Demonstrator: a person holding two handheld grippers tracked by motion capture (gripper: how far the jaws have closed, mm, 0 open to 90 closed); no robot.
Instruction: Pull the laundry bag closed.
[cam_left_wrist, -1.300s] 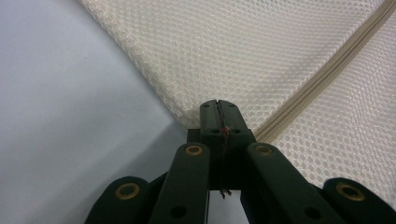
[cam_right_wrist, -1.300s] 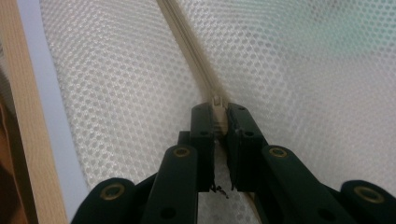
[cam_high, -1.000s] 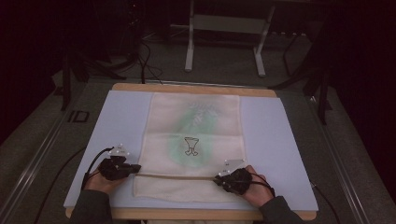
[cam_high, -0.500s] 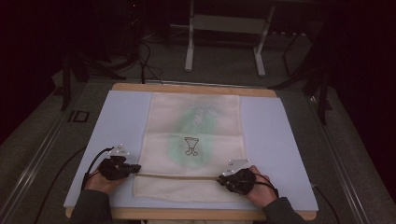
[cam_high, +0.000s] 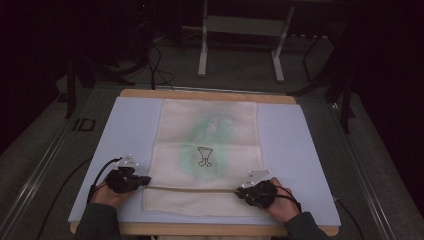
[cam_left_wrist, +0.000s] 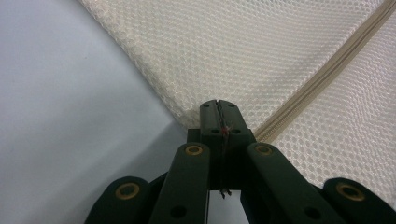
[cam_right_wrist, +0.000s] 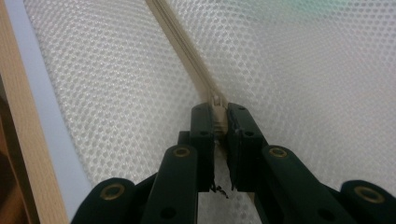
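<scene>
High view puts a cream mesh laundry bag (cam_high: 207, 150) flat in the middle of the frame, on a pale blue mat (cam_high: 295, 145) over a wooden table (cam_high: 210, 94), with a zipper (cam_high: 192, 188) running across its lower part. Both hands sit at the ends of that zipper line, low in the frame.

At lower left, the left gripper (cam_high: 142, 181) has its jaws pressed together on the bag's edge; in the left gripper view the pinched corner of mesh lies just where the zipper tape (cam_left_wrist: 327, 74) ends at the jaws, lower centre. That hold seems meant to anchor the bag so the zipper stays taut.

At lower right, the right gripper (cam_high: 243, 191) is nearly closed on the zipper pull (cam_right_wrist: 217, 114), seen clamped between the jaws at centre of the right gripper view. Held so, it looks ready to draw the slider along the track while the other end is braced.
</scene>
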